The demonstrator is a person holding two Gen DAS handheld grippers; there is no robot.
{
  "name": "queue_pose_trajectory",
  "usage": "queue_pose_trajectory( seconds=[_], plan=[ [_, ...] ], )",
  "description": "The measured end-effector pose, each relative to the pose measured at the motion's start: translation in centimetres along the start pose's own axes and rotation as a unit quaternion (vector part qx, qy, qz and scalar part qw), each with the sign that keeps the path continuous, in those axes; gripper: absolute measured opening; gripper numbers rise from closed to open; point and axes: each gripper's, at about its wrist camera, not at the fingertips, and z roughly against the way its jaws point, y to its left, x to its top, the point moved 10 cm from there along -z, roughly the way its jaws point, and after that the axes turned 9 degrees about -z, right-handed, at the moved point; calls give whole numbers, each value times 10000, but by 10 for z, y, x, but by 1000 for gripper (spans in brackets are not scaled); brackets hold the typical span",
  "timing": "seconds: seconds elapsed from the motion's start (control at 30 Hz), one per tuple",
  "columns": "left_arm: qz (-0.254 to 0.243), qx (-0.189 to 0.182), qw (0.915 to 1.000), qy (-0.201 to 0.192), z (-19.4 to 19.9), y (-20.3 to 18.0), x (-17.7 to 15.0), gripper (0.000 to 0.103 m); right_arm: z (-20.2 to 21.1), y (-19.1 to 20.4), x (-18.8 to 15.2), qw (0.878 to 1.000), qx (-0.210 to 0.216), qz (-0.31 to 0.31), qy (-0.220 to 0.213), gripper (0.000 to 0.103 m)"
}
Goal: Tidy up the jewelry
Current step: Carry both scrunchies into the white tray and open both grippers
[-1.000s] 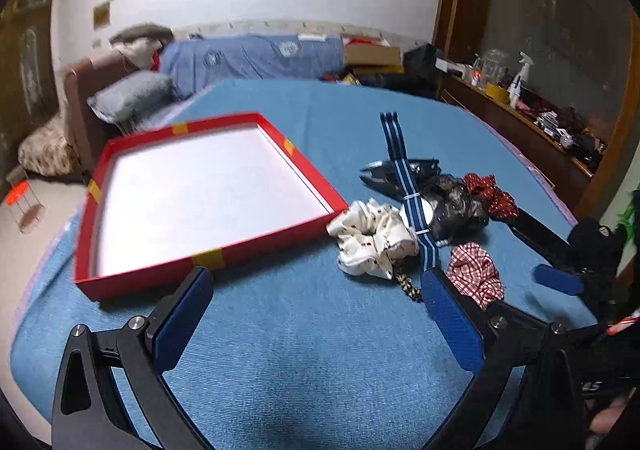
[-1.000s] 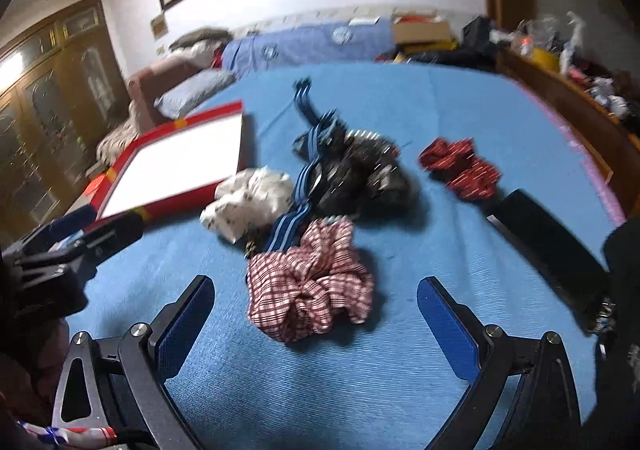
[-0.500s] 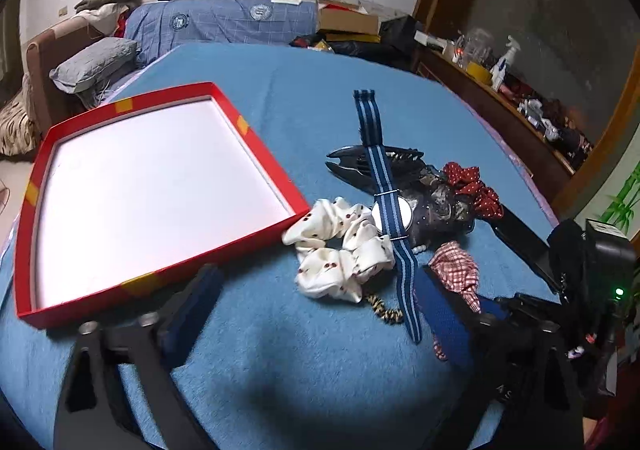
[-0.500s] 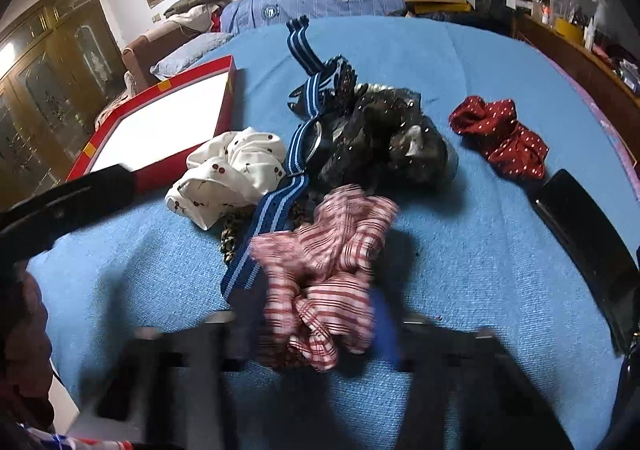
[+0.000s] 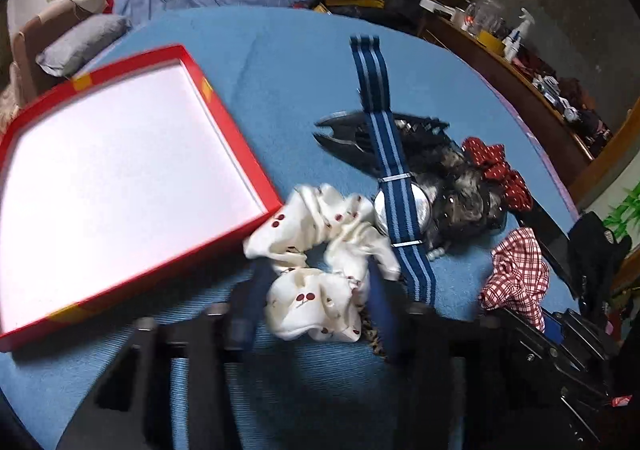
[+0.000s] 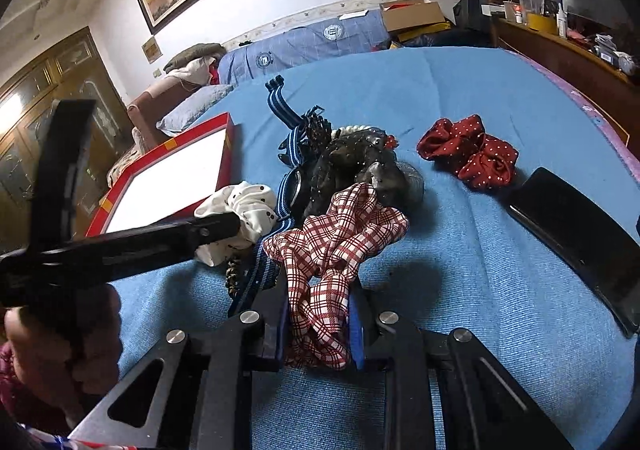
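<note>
Left tongs (image 5: 316,298) closed around the near half of a white cherry-print scrunchie (image 5: 320,250), blue pads pressing its sides, though blurred. Scrunchie lying on the blue worktop (image 5: 280,62), its far edge touching the corner of the red tray (image 5: 224,118), white inside. Right tongs (image 6: 320,326) clamped on the near end of a red-and-white plaid scrunchie (image 6: 336,234), fabric bunched between the blue pads, its far end draped toward the dark pile. Just beyond, a watch on a navy striped strap (image 5: 384,130) running away across the cloth, its silver case beside the white scrunchie. Under and beside the strap, a black claw clip (image 5: 348,130) and a dark sparkly scrunchie (image 6: 360,166) heaped together, touching. Dark red dotted scrunchie (image 6: 468,150) lying apart to the right of the heap. Black phone (image 6: 576,238) flat near the worktop's right edge, well clear of the plaid piece. Small leopard-patterned item (image 5: 372,334) poking out beneath the white scrunchie; kind unclear. In the right wrist view, left tongs reaching in from the left, tip against the white scrunchie.
</note>
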Motion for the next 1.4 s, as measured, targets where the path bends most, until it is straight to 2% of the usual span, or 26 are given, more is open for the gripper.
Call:
queue_pose_trajectory(
  seconds=[0.03,0.13,0.23,0.4,0.77,1.0,1.23,1.4],
  plan=[
    [15,-10,10000,-20,0,0,-1,17,0,0,0,10000,21,-5,2,26],
    [10,6,9998,-181,7,1,-2,12,1,0,1,10000,76,-17,-32,26],
    [-55,51,9987,-509,26,1,2,12,5,2,1,9999,92,12,-135,26],
    [-84,40,9965,-832,51,0,7,12,6,3,1,9997,88,57,-213,26],
    [-86,140,9938,-1102,77,8,11,12,3,4,2,9998,77,68,-197,26],
    [113,313,9912,-1282,99,40,14,12,-4,4,4,9999,106,-66,38,26],
    [408,594,9869,-1443,120,87,18,12,8,49,37,9986,268,432,-142,26],
    [611,828,9836,-1483,134,129,23,12,-8,97,54,9954,600,740,86,26]
  ],
)
